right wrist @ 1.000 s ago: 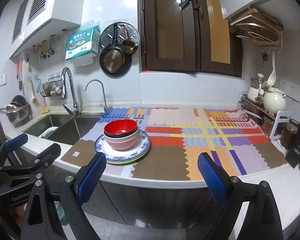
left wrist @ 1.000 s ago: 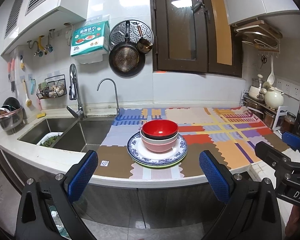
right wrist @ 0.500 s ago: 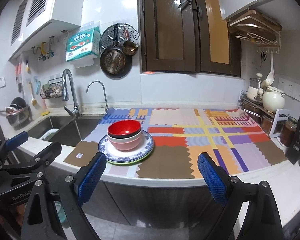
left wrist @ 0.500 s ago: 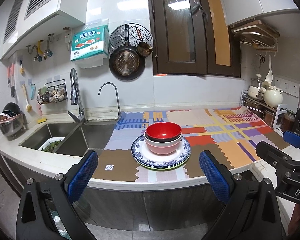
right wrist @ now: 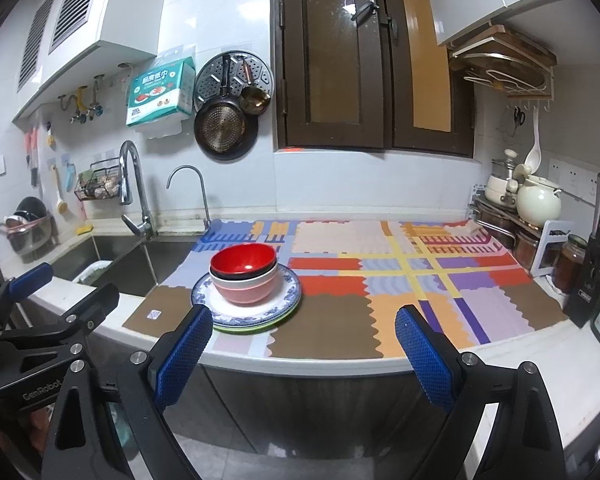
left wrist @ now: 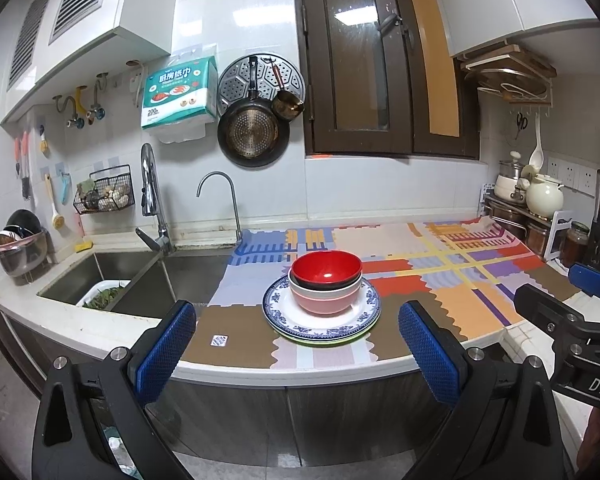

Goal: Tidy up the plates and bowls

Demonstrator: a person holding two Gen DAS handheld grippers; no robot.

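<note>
Both hand-held grippers have drifted back and to the left over the last second, so the stack now sits further right in each view and a little further off. I work from big to small. The surface (left wrist: 440,362) carries a patchwork mat (right wrist: 440,280), and the stack stands on the mat near its front left corner, beside the sink (left wrist: 148,276).

The left hand-held gripper (left wrist: 298,354) has its blue pads spread wide and holds nothing; the stack lies straight ahead of it, just right of centre between the fingers. The right hand-held gripper (right wrist: 302,354) is equally wide open and empty, but the stack lies ahead and off to its left, past its left finger. I judge the left one the better placed to go in first.

At the base a blue-rimmed plate (left wrist: 296,322) rests on a green-edged plate (left wrist: 320,340). On them a pink bowl (left wrist: 324,300) stands upright, a dark bowl (left wrist: 328,285) nested in it, and a red bowl (left wrist: 326,268) on top, glossy and empty.
</note>
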